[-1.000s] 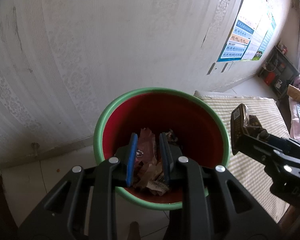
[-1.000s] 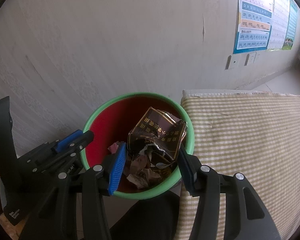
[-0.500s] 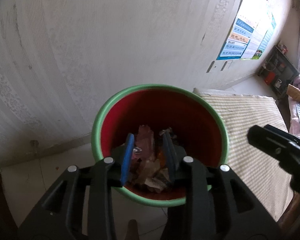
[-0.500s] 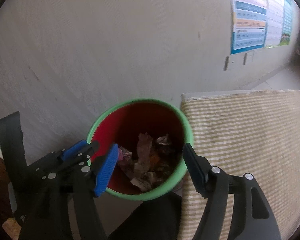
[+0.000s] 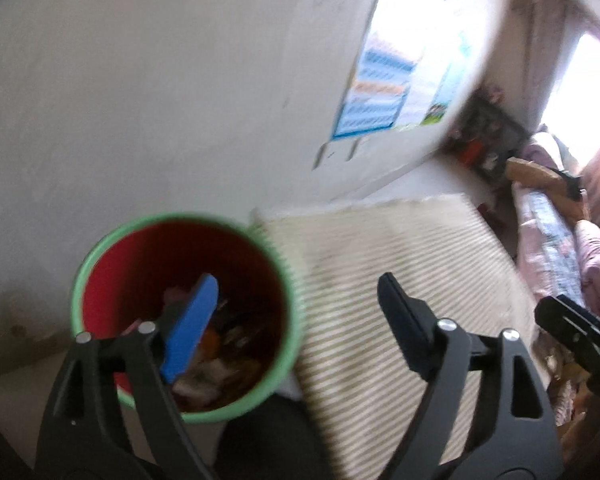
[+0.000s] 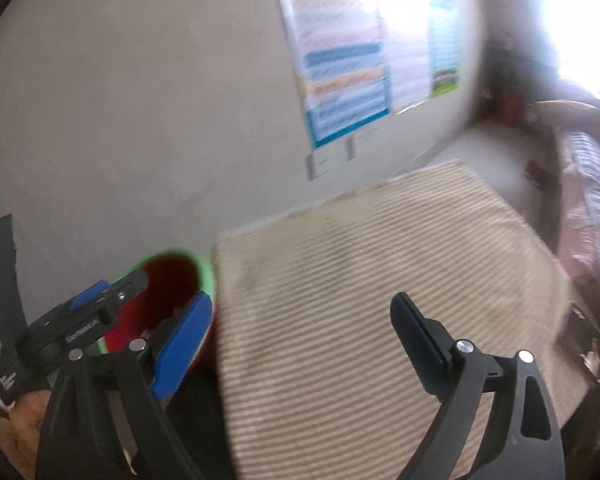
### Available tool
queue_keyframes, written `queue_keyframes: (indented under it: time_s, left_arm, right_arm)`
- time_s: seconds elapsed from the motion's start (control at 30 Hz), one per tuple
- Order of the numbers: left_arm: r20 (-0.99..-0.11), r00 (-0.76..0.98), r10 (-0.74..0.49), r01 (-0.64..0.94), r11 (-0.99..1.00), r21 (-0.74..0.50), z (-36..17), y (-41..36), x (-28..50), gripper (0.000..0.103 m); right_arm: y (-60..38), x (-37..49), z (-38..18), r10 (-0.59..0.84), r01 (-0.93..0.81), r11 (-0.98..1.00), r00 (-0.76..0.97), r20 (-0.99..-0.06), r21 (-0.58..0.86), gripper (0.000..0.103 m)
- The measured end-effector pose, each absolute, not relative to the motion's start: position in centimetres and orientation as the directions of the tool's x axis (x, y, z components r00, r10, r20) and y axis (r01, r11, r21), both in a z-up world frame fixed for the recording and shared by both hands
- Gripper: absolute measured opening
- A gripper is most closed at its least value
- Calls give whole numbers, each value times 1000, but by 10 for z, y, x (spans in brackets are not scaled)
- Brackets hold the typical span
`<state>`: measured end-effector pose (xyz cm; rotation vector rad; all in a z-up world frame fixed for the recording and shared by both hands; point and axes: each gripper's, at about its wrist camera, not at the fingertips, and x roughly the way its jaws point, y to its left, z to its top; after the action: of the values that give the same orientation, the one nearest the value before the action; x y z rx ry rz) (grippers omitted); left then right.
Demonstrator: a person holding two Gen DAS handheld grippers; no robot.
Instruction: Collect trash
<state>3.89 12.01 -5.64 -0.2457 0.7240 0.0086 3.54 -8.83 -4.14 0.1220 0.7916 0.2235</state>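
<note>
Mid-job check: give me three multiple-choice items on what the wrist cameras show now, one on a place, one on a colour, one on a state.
1. Where does the bin stand?
A. On the striped cloth
B. On the floor by the wall, beside the striped cloth
C. On the bedding

2. What colour is the bin's rim?
A. Green
B. Blue
C. Black

3. What is between the right gripper's fingers?
A. A brown packet
B. A paper scrap
C. Nothing

Answers: B, the bin sits against the wall at the cloth's left edge. A, a green ring runs round the red inside. C, the jaws are opening with only cloth seen behind the gap; the trash lies in the bin.
</note>
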Motion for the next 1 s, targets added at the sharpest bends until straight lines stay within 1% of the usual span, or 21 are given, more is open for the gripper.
queue_keyframes:
  time_s: [0.03,0.07,0.1,0.13,0.17,0.2,0.27,0.33,0.4,0.47,0.57,0.7,1.0]
  left_arm:
    - [-616,784,-82,-72,973,-221,-46,110,37,85]
    - [-586,806,-82,-62,973,-221,-38,105,35,90]
    - [-544,835,-79,-51,974,-219,-28,98,33,93]
    - [-506,860,-73,-43,976,-214,-20,92,30,96]
    - [-476,877,-66,-38,978,-206,-14,88,29,98]
    - [-427,903,-49,-35,982,-187,-5,80,25,98]
    - [-365,931,-22,-34,988,-148,6,71,20,98]
    - [-328,945,4,-44,992,-115,14,61,16,98]
    - [-323,946,23,-60,993,-104,19,56,15,98]
    - [-319,947,31,-67,993,-101,22,51,15,98]
    - [-328,944,31,-52,997,-56,23,39,13,98]
    - [-335,942,14,-9,1000,17,21,25,8,98]
    - [-386,923,10,-7,1000,9,22,16,12,98]
  right_arm:
    - [-99,30,-32,230,-135,972,719,-656,193,90]
    - [-105,26,-26,216,-125,975,747,-629,186,94]
    - [-111,19,-17,193,-115,979,788,-584,169,96]
    - [-114,12,-7,164,-101,984,831,-531,146,96]
    - [-116,4,1,140,-89,988,862,-487,127,96]
    - [-118,-2,6,114,-73,991,892,-437,108,96]
    - [-125,-17,16,46,-18,996,945,-324,89,96]
    - [-131,-24,16,-23,51,995,960,-280,92,96]
    - [-133,-22,13,-62,93,993,940,-335,77,96]
    - [-137,-18,9,-20,61,993,925,-379,98,96]
    - [-144,-19,8,-13,67,990,920,-391,125,96]
    - [-149,-14,5,-18,75,990,909,-417,123,96]
    - [-158,-7,-10,-18,114,981,857,-515,155,96]
